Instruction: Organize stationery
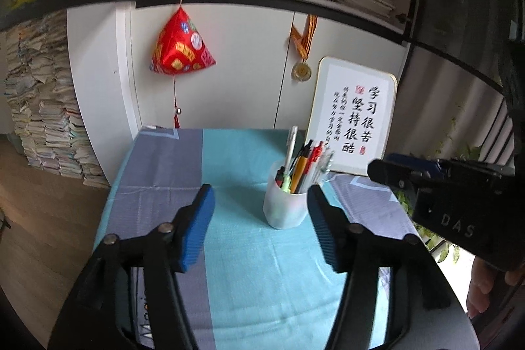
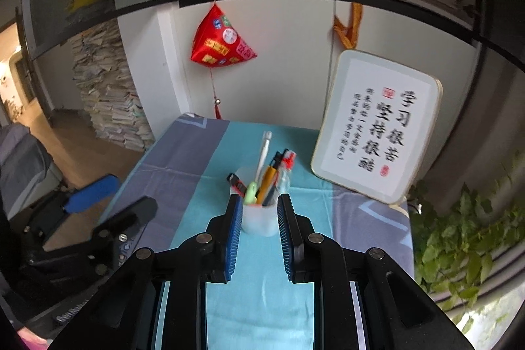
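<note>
- Stationery here means the pens [image 2: 267, 173] that stand in one translucent white cup [image 1: 284, 206], near the middle of the table [image 1: 236, 268], which has a teal and grey-purple cloth over it.
- The cup stands upright, a little in front of the framed calligraphy board [image 2: 377, 127] that leans against the wall at the back right.
- Counting: one cup, one board. Of pens I can tell about eight: one long white pen that rises above the others, one orange, one or two black, one red-tipped, a green-yellow one and some clear ones. They overlap, so the exact number is not sure.
- Handling, as I judge it: the pens are light, stiff and smooth, so they may slip or turn between the pads. It is better to take one at the upper part of its barrel, above the rim of the cup, where it is free from its neighbours.
- The cup looks like thin plastic, light and a bit soft. With tall pens inside, it could tip if a pen is pulled sideways. To move it, hold the wall at the middle, across its width.
- The left gripper [image 1: 261, 218] has its jaws apart and nothing is between them; the cup is ahead of it, not touched.
- The right gripper [image 2: 257, 223] has its jaws close together with only a narrow gap, and it holds nothing. The cup shows beyond that gap, farther on the table.
</note>
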A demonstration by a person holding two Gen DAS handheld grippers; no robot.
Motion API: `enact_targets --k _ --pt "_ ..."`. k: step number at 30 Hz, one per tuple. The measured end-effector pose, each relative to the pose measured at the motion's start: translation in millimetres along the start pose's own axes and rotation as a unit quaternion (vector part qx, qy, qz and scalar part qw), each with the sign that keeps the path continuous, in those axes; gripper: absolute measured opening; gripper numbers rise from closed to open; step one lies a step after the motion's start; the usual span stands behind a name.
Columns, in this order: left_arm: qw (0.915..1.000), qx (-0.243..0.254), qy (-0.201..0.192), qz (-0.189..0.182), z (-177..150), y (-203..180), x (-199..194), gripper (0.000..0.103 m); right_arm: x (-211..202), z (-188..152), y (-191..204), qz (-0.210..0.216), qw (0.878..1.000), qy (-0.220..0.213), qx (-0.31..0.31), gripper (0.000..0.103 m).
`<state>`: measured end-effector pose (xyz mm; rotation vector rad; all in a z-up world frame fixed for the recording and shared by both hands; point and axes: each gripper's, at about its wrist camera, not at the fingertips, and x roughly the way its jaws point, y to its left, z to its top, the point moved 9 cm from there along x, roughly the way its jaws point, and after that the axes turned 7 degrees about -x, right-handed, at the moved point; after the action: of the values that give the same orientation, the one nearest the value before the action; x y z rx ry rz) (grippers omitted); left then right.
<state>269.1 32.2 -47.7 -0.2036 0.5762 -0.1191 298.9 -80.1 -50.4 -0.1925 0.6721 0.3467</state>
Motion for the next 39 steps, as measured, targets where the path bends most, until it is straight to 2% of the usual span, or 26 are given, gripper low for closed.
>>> enact_targets --k 3,9,11,14,21,24,26,31,39 --pt "0.9999 0.006 -0.008 -0.003 -4 -6 -17 0.066 -17 -11 0 -0.006 1.0 -0.002 0.01 0.023" --pt "0.9993 0.022 -0.03 -0.003 -11 -15 -53 0.076 -62 -23 5 -0.026 0.999 -0.037 0.019 0.043" --pt "0.9988 0.025 -0.041 0.0 -14 -17 -67 0.082 -79 -27 8 -0.032 0.998 -0.05 0.024 0.055" --pt "0.9981 0.026 -0.055 0.003 -19 -19 -86 0.087 -100 -35 11 -0.042 0.996 -0.067 0.033 0.063" --pt "0.9954 0.041 -0.085 0.018 -32 -28 -126 0.091 -146 -59 16 -0.052 0.993 -0.091 0.046 0.065" --pt "0.9936 0.05 -0.1 0.018 -35 -34 -145 0.093 -165 -64 17 -0.061 0.992 -0.103 0.05 0.066" --pt "0.9919 0.055 -0.113 0.018 -36 -37 -160 0.1 -177 -66 19 -0.063 0.99 -0.112 0.05 0.067" --pt "0.9871 0.062 -0.146 0.022 -37 -39 -190 0.102 -211 -70 26 -0.082 0.985 -0.144 0.041 0.072" --pt "0.9865 0.053 -0.154 0.02 -44 -39 -208 0.102 -233 -79 33 -0.084 0.983 -0.161 0.038 0.075"
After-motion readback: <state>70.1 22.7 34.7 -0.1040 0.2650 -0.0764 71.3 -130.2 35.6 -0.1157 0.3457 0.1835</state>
